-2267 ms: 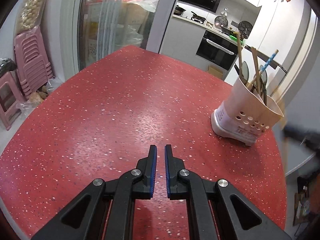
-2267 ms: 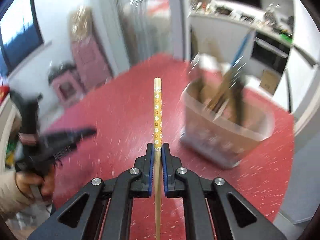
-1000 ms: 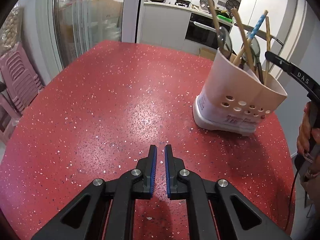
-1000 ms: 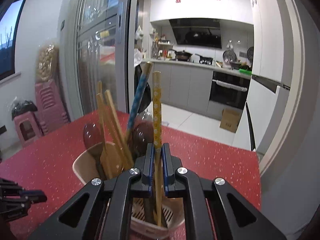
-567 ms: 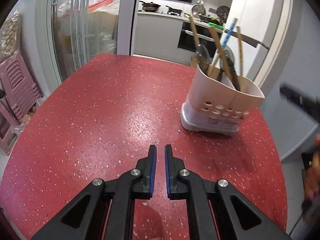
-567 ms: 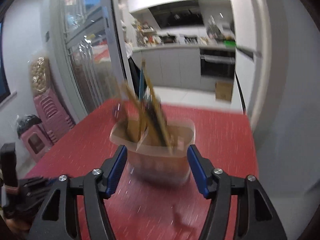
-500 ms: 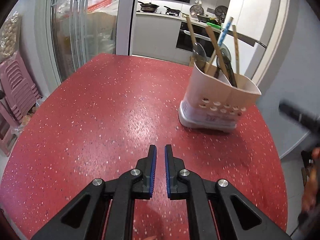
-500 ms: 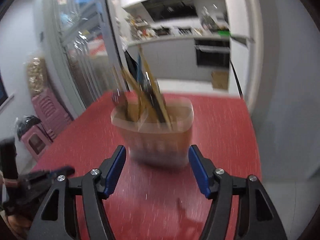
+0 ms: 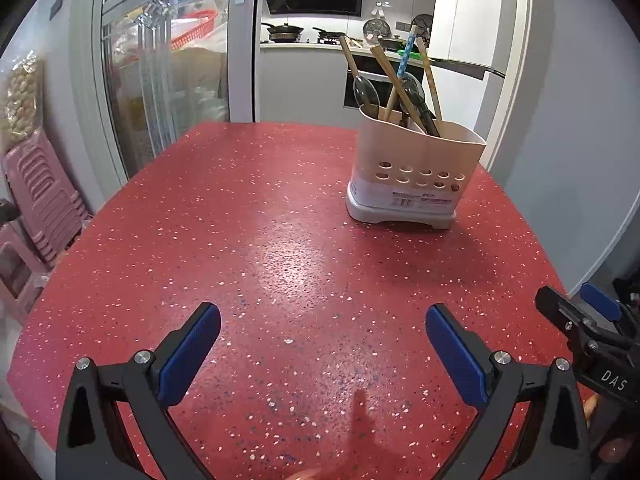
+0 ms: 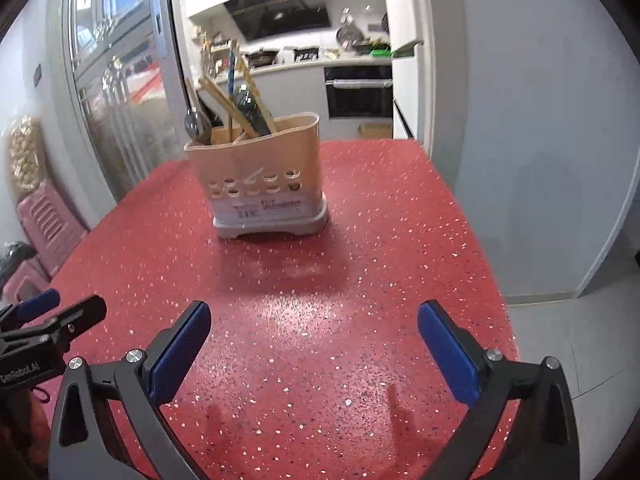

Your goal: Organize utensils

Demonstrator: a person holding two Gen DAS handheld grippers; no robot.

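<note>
The beige utensil holder (image 9: 416,176) stood upright toward the far right of the red speckled tabletop (image 9: 260,248), with chopsticks (image 9: 394,76), dark spoons (image 9: 366,92) and a blue-patterned stick (image 9: 406,54) leaning inside it. The left tool (image 9: 322,334) had just been spreading its jaws and stood released, wide apart, nothing between the blue pads but bare tabletop. Only this view caught the stacked pink stools (image 9: 36,196) in full, and the right tool's tip at the right edge. The right wrist view showed the holder nearer and from another side, its divider wall visible. The right tool (image 10: 312,330) had likewise just been parting its jaws, released and empty, with the left tool's tip at the left edge and grey floor (image 10: 568,344) beyond the tabletop's right rim
</note>
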